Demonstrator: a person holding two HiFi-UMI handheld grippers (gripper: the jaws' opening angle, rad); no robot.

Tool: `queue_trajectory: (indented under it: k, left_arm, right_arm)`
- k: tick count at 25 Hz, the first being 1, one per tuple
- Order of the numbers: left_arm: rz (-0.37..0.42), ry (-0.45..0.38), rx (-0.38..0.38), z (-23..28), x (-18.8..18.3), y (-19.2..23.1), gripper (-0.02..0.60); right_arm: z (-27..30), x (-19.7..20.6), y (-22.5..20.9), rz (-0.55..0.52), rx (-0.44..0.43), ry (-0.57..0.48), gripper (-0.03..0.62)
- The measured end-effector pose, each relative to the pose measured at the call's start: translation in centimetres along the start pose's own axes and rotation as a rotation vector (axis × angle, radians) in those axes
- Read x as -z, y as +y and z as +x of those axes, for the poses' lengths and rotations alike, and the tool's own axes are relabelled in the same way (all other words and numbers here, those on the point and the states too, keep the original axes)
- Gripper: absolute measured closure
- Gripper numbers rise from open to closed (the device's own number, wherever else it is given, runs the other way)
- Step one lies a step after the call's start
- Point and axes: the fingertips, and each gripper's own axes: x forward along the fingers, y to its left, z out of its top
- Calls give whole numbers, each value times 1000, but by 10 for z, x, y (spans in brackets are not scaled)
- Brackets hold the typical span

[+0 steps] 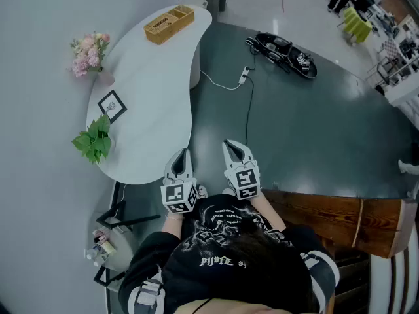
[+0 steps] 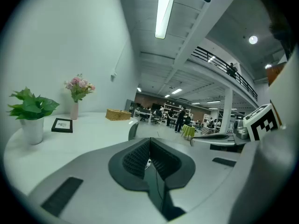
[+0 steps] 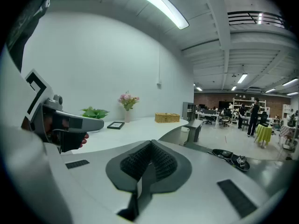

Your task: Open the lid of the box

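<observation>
The box is a woven wicker box (image 1: 169,23) with its lid down, at the far end of the curved white table (image 1: 154,110). It also shows small in the left gripper view (image 2: 118,114) and in the right gripper view (image 3: 167,118). Both grippers are held close to my body, far from the box. My left gripper (image 1: 182,156) (image 2: 149,141) is shut with nothing between its pads. My right gripper (image 1: 234,146) (image 3: 151,143) is likewise shut and holds nothing. The left gripper appears at the left of the right gripper view.
On the table stand pink flowers in a vase (image 1: 90,51), a small picture frame (image 1: 112,105) and a green potted plant (image 1: 95,141). A black tray (image 1: 286,53) and a cable (image 1: 245,77) lie on the dark floor. A wooden bench (image 1: 340,221) is at my right.
</observation>
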Motion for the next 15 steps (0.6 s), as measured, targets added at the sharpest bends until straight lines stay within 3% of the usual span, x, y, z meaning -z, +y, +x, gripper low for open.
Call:
queue_trajectory:
  k: [6,15]
  left_arm:
    - [-12,-7,20,3,-4,20,558]
    - [-28,13,55,19,-1,40,557]
  right_arm:
    - [10,-5,6,37,23,-42,569]
    - [27,-4,6,47,67,-22,569]
